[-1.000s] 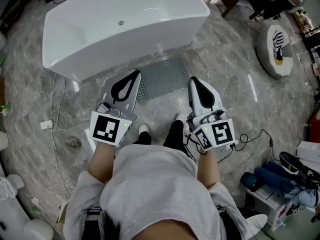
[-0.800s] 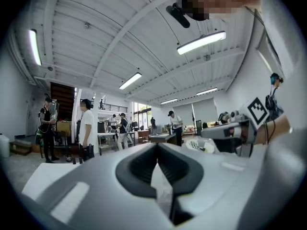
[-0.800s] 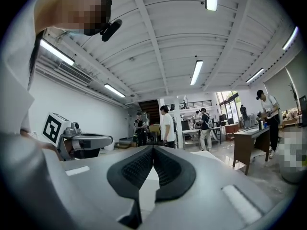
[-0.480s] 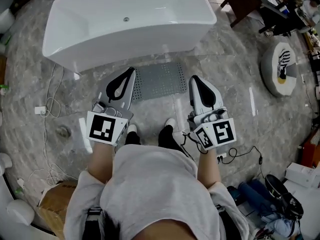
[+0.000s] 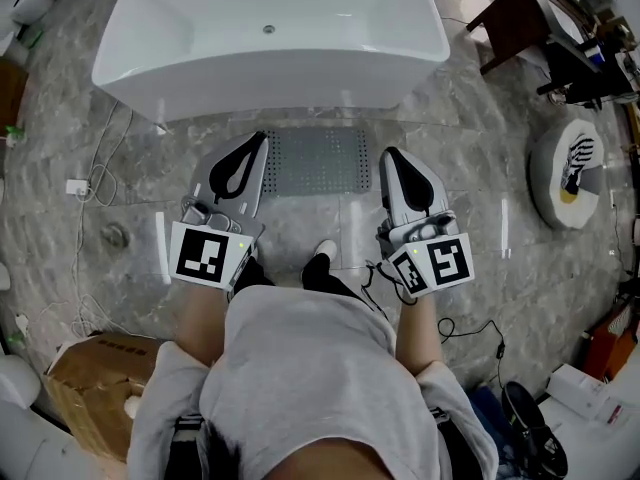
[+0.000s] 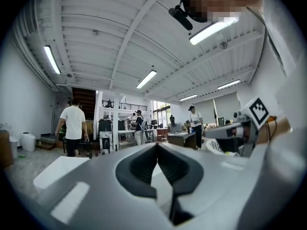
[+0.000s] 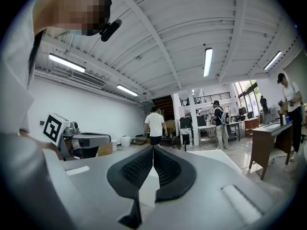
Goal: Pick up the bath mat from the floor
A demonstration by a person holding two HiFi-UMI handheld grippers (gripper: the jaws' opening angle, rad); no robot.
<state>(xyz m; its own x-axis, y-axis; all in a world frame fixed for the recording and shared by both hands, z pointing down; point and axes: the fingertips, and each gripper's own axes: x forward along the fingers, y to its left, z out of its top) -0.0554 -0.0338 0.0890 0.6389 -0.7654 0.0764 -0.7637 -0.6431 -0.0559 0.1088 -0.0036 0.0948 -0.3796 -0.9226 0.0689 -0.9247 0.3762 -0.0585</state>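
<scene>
A grey perforated bath mat [image 5: 318, 160] lies flat on the marble floor in front of a white bathtub [image 5: 270, 38]. My left gripper [image 5: 262, 136] hangs above the mat's left edge, my right gripper [image 5: 388, 152] above its right edge, both held level at waist height. Each is shut with nothing between its jaws. In the left gripper view the left gripper [image 6: 156, 145] has its dark pads pressed together, and the right gripper [image 7: 153, 149] looks the same in its own view. The mat is hidden in both gripper views.
A cardboard box [image 5: 90, 376] stands at the lower left, with cables [image 5: 95, 183] on the floor nearby. A round white seat [image 5: 568, 173] and a dark wooden table [image 5: 515, 23] stand at the right. Several people [image 7: 155, 124] stand by work tables far off.
The person has stepped left and forward: tub and mat have shifted right in the head view and now lie squarely ahead. Both grippers stay shut and level.
</scene>
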